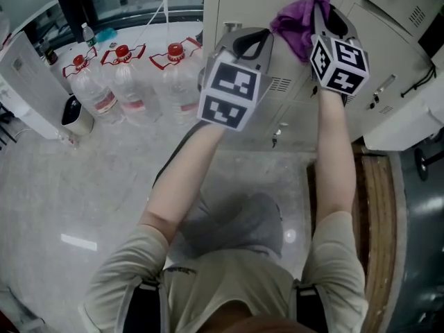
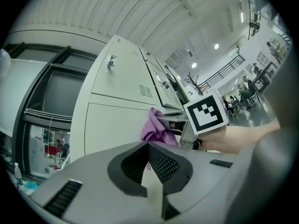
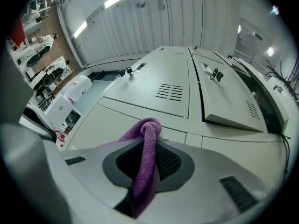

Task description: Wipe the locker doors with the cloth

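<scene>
Cloth (image 3: 150, 126) pinched in right tongs (image 3: 148, 148), bunched at locker door (image 3: 149, 85); left tongs (image 2: 149, 147) closed, empty, nearby.

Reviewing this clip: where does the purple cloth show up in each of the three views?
Head view: cloth at the top, right of centre, pinched by the right gripper.
Left gripper view: cloth at centre, just left of the other gripper's marker cube.
Right gripper view: cloth low at centre, clamped between that gripper's own jaws.
Shared landmark: the pale locker doors behind the cloth.
</scene>
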`<state>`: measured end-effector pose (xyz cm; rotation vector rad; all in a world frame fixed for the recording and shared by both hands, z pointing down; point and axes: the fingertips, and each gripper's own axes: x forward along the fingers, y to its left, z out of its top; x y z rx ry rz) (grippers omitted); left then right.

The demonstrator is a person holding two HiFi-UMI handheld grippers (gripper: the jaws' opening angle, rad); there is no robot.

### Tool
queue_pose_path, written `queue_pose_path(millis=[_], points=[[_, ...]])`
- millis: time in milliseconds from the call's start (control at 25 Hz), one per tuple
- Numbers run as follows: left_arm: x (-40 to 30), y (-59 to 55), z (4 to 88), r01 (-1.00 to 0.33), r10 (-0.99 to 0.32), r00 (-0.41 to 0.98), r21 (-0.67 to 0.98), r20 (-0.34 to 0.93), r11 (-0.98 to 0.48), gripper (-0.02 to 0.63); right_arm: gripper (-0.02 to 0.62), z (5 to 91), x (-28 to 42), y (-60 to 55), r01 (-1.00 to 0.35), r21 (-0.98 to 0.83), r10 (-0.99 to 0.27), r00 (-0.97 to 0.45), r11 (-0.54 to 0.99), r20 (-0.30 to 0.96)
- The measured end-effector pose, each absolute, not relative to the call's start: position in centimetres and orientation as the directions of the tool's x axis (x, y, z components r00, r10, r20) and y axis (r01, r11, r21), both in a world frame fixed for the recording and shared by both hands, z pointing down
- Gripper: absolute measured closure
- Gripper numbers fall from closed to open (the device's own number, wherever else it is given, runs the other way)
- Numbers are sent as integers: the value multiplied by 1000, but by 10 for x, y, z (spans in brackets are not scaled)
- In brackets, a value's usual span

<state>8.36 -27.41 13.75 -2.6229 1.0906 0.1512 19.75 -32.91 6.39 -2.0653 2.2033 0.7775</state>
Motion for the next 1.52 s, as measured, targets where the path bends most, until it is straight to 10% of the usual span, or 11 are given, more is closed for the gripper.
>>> queue_pose_path(millis=[600, 1520], points=[[86, -264, 136, -717, -690, 696, -239, -199, -655, 604, 541, 61, 228, -316, -962, 273, -937, -91, -5, -337], [-26, -263, 158, -831, -817, 548, -231, -181, -506, 604, 540, 86, 62, -283, -895, 298, -833, -427, 333, -352]])
